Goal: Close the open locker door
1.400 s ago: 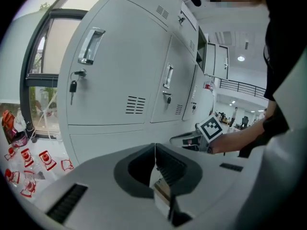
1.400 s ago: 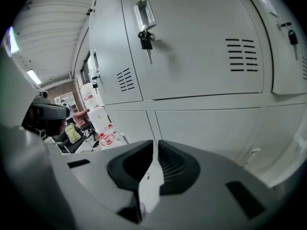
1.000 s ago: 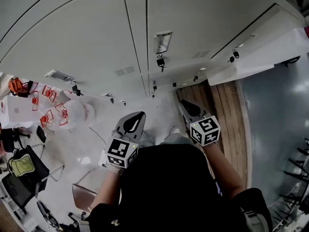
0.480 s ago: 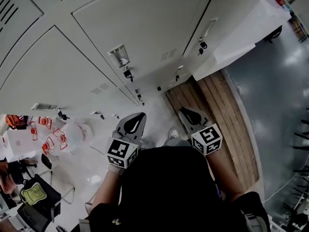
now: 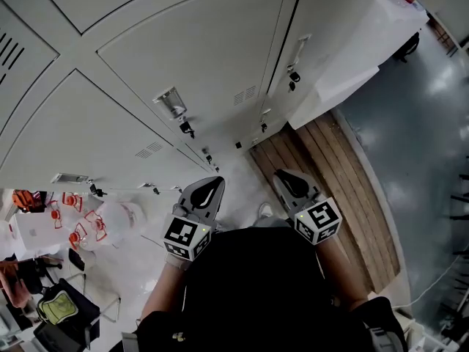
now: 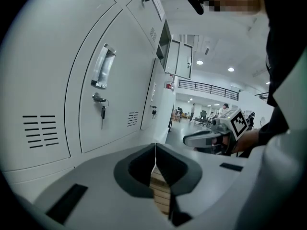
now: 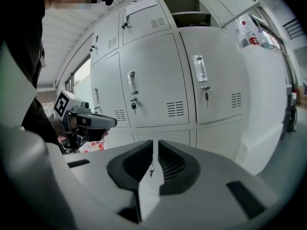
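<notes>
Both grippers are hanging low in front of the person's body, well apart from the lockers. The left gripper is holding its jaws clenched, tips meeting, with nothing between them. Only the planks of the wooden platform are showing through the slit behind the tips. The right gripper is likewise pressing its jaws together on nothing.

The open locker door is standing out from the right end of the locker bank, swung wide above the wooden platform, and neither gripper is touching it. In the right gripper view that door is filling the right side, and bottles with red labels are showing just above its top edge. Whether they are standing inside that locker cannot be told.

An upper compartment is also standing open, showing a dim interior. On a closed locker a key is hanging in the lock.

At the foot of the lockers, to the left, a clear plastic bag is holding red-and-white items. A yellow-green bag is sitting on a chair.
</notes>
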Motion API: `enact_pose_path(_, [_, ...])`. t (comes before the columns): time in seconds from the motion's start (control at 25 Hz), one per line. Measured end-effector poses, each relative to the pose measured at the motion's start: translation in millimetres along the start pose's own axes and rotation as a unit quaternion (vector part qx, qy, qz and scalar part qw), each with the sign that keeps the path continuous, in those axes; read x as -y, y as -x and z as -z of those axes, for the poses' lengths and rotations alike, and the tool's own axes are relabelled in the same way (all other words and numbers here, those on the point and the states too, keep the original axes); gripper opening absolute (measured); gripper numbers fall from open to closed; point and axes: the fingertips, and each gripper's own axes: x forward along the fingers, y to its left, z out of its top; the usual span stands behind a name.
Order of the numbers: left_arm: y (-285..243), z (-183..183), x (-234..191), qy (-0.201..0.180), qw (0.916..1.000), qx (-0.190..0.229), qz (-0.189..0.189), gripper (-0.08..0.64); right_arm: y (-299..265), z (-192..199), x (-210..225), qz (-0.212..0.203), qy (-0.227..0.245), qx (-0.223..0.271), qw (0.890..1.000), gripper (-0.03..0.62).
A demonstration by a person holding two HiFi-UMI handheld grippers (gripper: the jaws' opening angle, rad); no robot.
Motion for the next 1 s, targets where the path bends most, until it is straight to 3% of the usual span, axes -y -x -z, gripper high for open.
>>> enact_pose_path(0.68, [12,-9,0,0.001,0.9995,0.022,-0.024,0.023,8,-25,-13,-0.005,0.029,0.051,0.998,0.049])
enact_pose_path(1.0, [15,-10,0,0.003,0.9989,0.026,-0.039,0.023,5,-21,-14,-0.02,0.024,0.048,0.998,0.049])
